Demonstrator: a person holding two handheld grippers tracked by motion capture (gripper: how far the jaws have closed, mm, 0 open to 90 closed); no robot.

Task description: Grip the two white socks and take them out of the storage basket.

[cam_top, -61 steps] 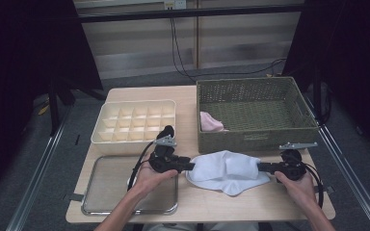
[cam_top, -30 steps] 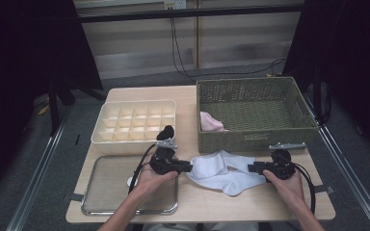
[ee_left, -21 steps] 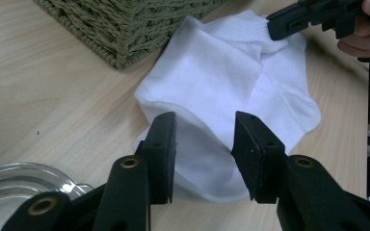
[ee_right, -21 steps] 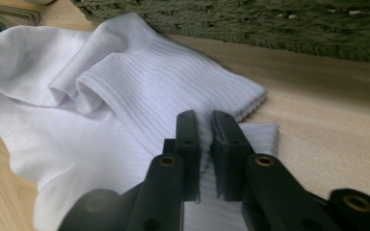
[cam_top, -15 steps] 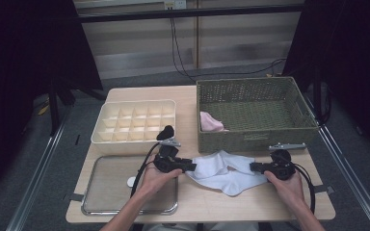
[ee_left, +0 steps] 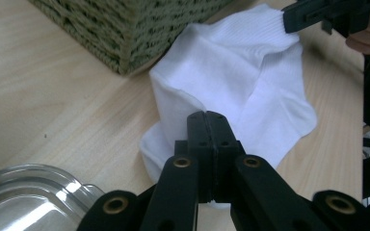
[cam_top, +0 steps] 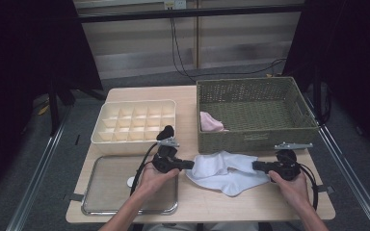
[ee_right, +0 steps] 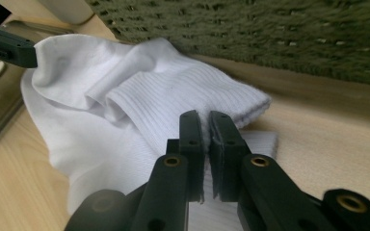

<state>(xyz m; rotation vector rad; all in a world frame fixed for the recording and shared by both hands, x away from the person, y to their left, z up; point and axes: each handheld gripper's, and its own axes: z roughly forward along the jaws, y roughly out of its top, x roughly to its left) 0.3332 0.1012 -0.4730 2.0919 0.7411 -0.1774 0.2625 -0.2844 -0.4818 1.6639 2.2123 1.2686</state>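
High view: a white cloth [cam_top: 226, 171] is spread on the desk [cam_top: 197, 202] just before the green wicker basket [cam_top: 255, 137]. Its left edge is pinched by the closed left tongs [cam_top: 191, 164], its ribbed right edge by the closed right tongs [cam_top: 254, 165].

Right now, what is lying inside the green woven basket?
A pink cloth lies in the near left corner of the basket. The rest of its floor looks bare, but the front wall hides the strip just behind it.
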